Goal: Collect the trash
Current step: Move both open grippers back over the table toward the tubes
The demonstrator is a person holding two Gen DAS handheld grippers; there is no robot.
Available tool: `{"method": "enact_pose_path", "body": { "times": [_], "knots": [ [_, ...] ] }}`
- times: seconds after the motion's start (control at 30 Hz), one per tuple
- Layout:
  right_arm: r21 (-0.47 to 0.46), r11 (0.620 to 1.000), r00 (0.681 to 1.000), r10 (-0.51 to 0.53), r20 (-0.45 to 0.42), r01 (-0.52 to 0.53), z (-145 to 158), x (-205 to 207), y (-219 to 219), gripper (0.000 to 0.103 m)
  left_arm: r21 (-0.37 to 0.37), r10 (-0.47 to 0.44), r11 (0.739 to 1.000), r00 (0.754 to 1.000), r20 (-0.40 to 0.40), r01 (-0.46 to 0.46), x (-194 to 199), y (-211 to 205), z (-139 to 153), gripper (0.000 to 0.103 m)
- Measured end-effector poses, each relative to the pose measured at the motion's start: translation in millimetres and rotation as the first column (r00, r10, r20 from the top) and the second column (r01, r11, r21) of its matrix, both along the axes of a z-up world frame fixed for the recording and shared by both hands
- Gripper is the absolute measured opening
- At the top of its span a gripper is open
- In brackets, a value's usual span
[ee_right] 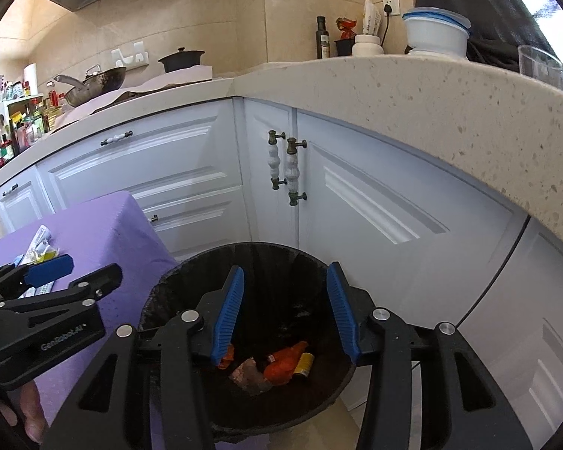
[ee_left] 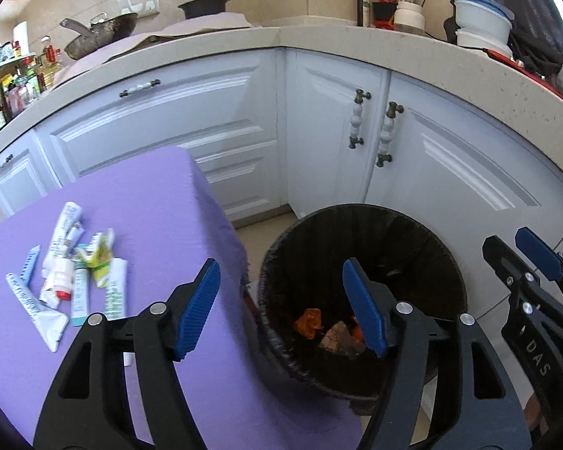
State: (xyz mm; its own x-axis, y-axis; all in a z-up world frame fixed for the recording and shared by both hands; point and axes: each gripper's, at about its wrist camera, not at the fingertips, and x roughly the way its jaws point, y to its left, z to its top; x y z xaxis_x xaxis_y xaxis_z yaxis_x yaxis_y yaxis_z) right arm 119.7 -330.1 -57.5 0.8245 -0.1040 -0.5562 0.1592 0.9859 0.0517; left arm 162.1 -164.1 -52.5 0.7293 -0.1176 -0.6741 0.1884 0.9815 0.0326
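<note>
Over the trash bin (ee_right: 244, 262), the right gripper (ee_right: 285, 311) is hanging wide open, gripping nothing. The left gripper (ee_left: 281, 311) is hovering equally wide, empty, beside the table (ee_left: 161, 187); the squeezed tubes (ee_left: 62, 240) are lying roughly lengthwise away from it.

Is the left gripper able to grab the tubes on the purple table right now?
Probably yes. The left gripper is open and empty, and the tubes lie uncovered on the purple table, off to its left. Nothing stands between them; it only needs to swing over.

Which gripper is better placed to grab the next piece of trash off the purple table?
Left. The left gripper is open at the table's edge, nearer the pile of tubes on the purple table. The right gripper is open over the trash bin, farther away.
</note>
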Motion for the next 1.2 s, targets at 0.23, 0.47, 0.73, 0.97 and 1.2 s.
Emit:
{"method": "enact_pose_path", "body": {
  "times": [0.23,0.47,0.73,0.97,1.2],
  "knots": [
    [0.011,0.997,0.997,0.071,0.012,-0.072,8,4,29,0.047,0.020,0.087,0.996,0.996,0.016,-0.088,-14,50,7,0.066],
    [0.029,0.984,0.985,0.174,0.014,-0.175,12,13,74,0.049,0.033,0.220,0.975,0.975,0.001,-0.220,-22,113,2,0.066],
    [0.033,0.960,0.961,0.278,-0.009,-0.278,10,22,128,0.050,0.034,0.365,0.931,0.930,-0.048,-0.364,-24,177,-11,0.067],
    [0.027,0.944,0.943,0.330,-0.032,-0.329,9,28,161,0.050,0.009,0.408,0.912,0.909,-0.084,-0.409,-9,200,-19,0.075],
    [0.021,0.938,0.937,0.345,-0.046,-0.345,8,29,171,0.051,0.015,0.414,0.909,0.900,-0.139,-0.416,-1,216,-33,0.075]
  ]
}}
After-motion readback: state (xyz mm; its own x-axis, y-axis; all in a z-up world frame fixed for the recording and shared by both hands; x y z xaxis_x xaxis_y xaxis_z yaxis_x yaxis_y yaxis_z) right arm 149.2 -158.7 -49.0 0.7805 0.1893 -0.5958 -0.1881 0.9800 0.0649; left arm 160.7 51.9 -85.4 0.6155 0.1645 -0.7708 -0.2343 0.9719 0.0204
